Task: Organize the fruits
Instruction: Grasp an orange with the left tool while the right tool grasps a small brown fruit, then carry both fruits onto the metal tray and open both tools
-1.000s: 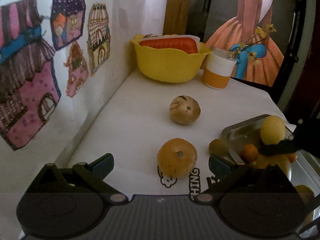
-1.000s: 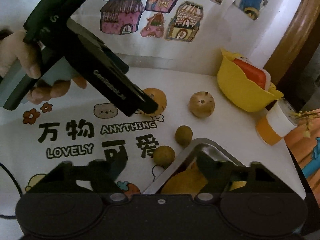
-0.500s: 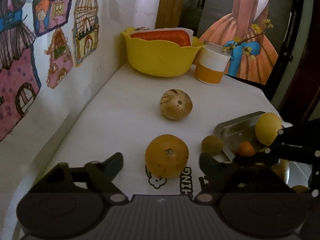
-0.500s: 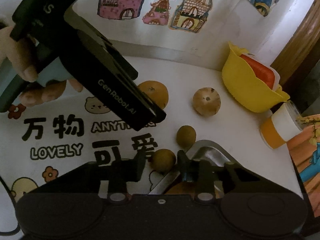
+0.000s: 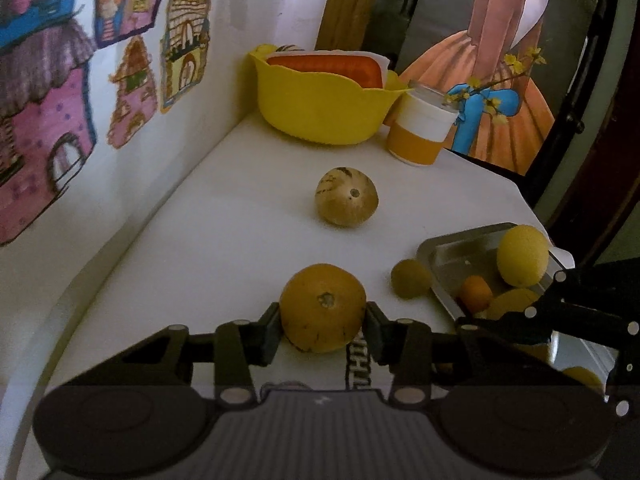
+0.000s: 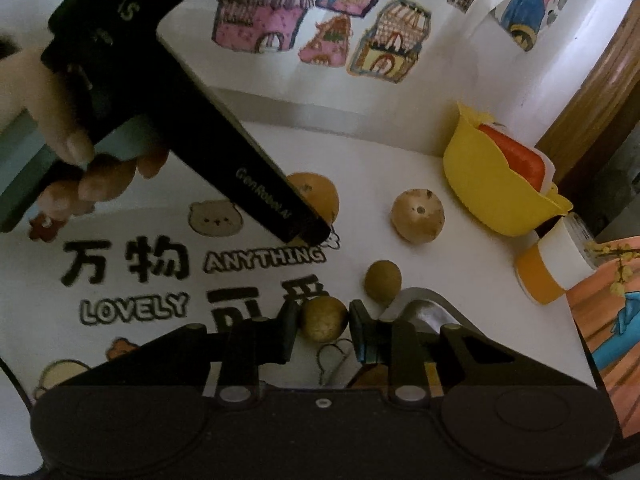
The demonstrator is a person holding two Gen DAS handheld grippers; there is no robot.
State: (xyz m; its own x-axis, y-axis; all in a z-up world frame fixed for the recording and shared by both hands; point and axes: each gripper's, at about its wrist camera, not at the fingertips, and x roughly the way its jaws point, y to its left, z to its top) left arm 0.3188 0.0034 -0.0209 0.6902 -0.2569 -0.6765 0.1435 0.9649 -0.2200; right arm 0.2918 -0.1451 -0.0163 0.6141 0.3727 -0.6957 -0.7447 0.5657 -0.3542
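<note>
Two grasps have just closed. A second ago both sets of jaws stood wide; now the left gripper (image 5: pixel 323 320) clamps the orange fruit (image 5: pixel 322 307) on the tablecloth (image 5: pixel 224 240), and the right gripper (image 6: pixel 323 326) pinches a small brown fruit (image 6: pixel 323 317) just beside the steel tray (image 5: pixel 452 248). Lifting into the tray likely follows.

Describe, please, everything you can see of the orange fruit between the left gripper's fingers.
The orange fruit is round and slightly flattened, its skin matte with small dark specks and a brownish stem scar facing the camera. It rests on the white printed tablecloth, near the "ANYTHING" lettering. The left gripper flanks it, fingers against both sides.
</note>
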